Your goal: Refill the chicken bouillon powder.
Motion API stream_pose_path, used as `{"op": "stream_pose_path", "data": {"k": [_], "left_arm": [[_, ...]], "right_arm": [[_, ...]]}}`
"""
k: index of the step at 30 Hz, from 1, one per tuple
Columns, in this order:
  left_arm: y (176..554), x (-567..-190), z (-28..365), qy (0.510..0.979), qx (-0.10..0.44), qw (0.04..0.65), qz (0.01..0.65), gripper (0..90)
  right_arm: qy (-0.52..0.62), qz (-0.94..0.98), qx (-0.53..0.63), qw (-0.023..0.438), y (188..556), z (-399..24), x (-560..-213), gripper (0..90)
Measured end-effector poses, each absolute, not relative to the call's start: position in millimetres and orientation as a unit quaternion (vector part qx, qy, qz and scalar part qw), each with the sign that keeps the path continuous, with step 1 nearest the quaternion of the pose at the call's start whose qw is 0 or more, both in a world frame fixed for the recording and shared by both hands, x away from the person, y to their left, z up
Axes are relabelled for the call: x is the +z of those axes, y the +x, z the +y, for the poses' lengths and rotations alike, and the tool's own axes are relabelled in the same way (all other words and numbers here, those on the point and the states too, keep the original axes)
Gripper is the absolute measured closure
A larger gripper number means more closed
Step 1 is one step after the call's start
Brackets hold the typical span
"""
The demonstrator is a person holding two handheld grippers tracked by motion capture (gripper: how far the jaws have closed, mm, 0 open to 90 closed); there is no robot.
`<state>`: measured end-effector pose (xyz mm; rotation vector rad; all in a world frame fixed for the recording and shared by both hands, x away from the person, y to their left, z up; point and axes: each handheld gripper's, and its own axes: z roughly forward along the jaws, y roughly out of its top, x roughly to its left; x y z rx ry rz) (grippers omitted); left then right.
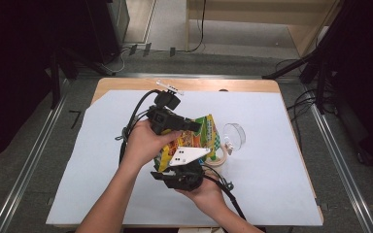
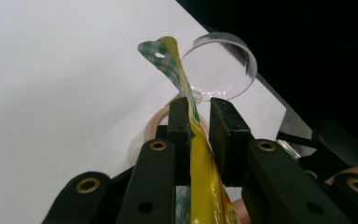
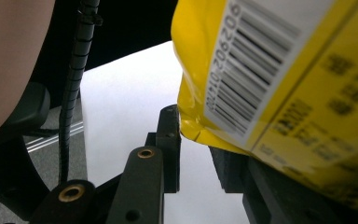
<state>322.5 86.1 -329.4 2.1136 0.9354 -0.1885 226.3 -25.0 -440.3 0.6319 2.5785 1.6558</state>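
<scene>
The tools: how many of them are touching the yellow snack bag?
2. The left tool has the yellow snack bag by its checkered top edge; the right tool is at a lower corner near the barcode.

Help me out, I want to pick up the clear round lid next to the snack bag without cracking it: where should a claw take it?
Probably by its thin rim. The clear lid lies on the white sheet, right of the snack bag and apart from it. Its far right edge is free, so come from that side, one jaw inside the rim and one outside.
</scene>
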Motion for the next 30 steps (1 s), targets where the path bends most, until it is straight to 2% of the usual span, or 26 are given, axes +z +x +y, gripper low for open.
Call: {"op": "stream_pose_path", "data": {"k": [30], "left_arm": [[325.5,-331.6,84.1,0.835,-0.072,0.399,0.372,78.7]], "right_arm": [[0.203,0.828,0.523,0.017,225.7,-27.1,-439.5,75.9]]}}
